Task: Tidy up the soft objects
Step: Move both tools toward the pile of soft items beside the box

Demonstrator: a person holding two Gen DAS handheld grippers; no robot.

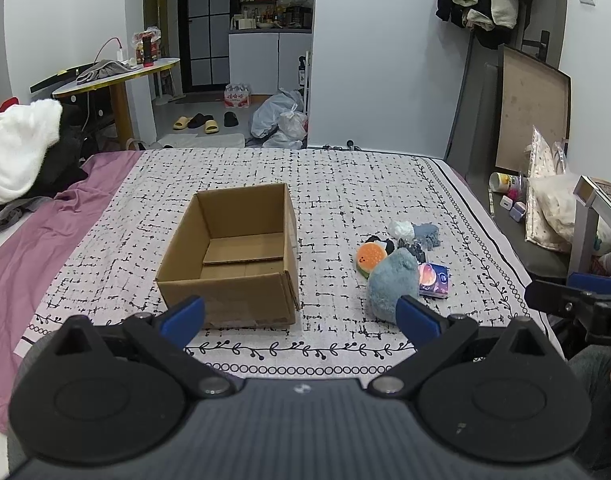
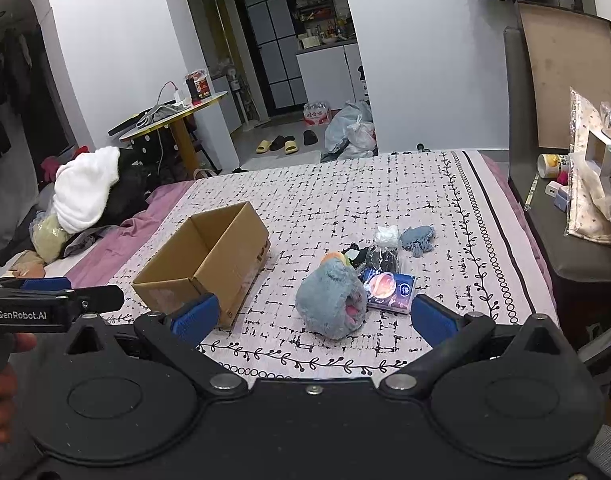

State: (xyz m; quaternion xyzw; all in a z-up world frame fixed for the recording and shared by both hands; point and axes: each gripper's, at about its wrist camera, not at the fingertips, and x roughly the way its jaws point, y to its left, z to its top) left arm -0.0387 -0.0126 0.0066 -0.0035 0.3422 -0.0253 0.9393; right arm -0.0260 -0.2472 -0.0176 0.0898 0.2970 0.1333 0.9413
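Observation:
An open, empty cardboard box (image 1: 233, 256) (image 2: 209, 264) sits on the patterned bedspread. To its right lies a pile of soft things: a blue plush toy (image 1: 393, 284) (image 2: 331, 300), an orange burger-like toy (image 1: 370, 258), a tissue pack (image 1: 435, 278) (image 2: 389, 288), a white bundle (image 1: 401, 229) (image 2: 386, 236), a blue-grey cloth (image 1: 427, 234) (image 2: 418, 239) and dark items in clear wrap (image 2: 381, 258). My left gripper (image 1: 299, 316) is open and empty, near the bed's front edge before the box. My right gripper (image 2: 313, 318) is open and empty, just short of the plush toy.
A purple sheet (image 1: 45, 232) and a heap of white and dark clothes (image 1: 17, 148) lie at the left. A chair with bags and small items (image 2: 577, 208) stands at the bed's right edge. A doorway with slippers and bags (image 1: 245, 116) lies beyond.

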